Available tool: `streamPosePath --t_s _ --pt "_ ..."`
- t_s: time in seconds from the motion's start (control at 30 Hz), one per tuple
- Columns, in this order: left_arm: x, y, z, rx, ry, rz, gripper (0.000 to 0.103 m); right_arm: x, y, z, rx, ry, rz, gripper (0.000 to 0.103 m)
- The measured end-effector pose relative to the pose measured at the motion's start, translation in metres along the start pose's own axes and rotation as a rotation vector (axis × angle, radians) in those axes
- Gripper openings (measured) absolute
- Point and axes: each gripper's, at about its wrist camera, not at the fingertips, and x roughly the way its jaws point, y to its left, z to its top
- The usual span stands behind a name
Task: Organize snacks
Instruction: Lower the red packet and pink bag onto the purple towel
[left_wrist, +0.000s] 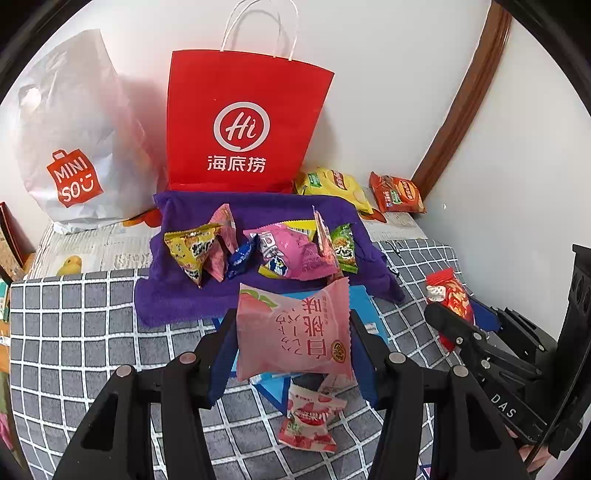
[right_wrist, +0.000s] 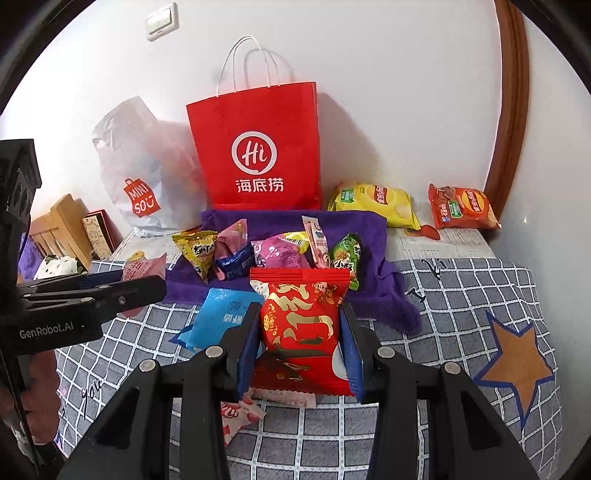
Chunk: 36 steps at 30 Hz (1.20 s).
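My left gripper (left_wrist: 291, 332) is shut on a pink peach snack packet (left_wrist: 295, 328) and holds it above the grey checked cloth. My right gripper (right_wrist: 299, 332) is shut on a red and gold snack packet (right_wrist: 301, 325); it also shows at the right of the left wrist view (left_wrist: 448, 295). A purple towel (left_wrist: 184, 299) lies ahead with several small snack packets on it, among them a yellow triangle packet (left_wrist: 190, 251), a pink packet (left_wrist: 291, 251) and a green packet (left_wrist: 343, 245). A blue packet (right_wrist: 221, 317) and a strawberry packet (left_wrist: 310, 421) lie on the cloth below the grippers.
A red paper bag (left_wrist: 240, 125) stands against the wall behind the towel, a white MINISO bag (left_wrist: 74, 147) to its left. A yellow chip bag (right_wrist: 373, 203) and a red chip bag (right_wrist: 461, 208) lie at the back right. A wooden frame (right_wrist: 59, 229) is at the left.
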Motion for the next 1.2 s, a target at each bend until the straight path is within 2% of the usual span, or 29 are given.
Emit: streamPosePath --t_s 0.5,0.87,0.97,1.07,1.2 --pt "0.03 0.01 0.04 -0.001 0.004 0.025 0.053 0.046 -0.03 0.043 0.01 0.011 0.002 0.041" --pt "0.071 0.024 0.075 -0.02 0.025 0.049 0.053 0.106 -0.058 0.098 0.021 0.023 0.01 0.041" --pt "0.083 0.026 0.081 -0.022 0.032 0.049 0.053 0.124 -0.059 0.109 0.029 0.039 0.04 0.041" --pt "0.096 0.028 0.086 -0.032 0.045 0.048 0.053 0.145 -0.054 0.114 0.011 0.06 0.061 0.041" --pt "0.112 0.029 0.09 -0.043 0.065 0.04 0.053 0.17 -0.053 0.104 0.001 0.108 0.08 0.041"
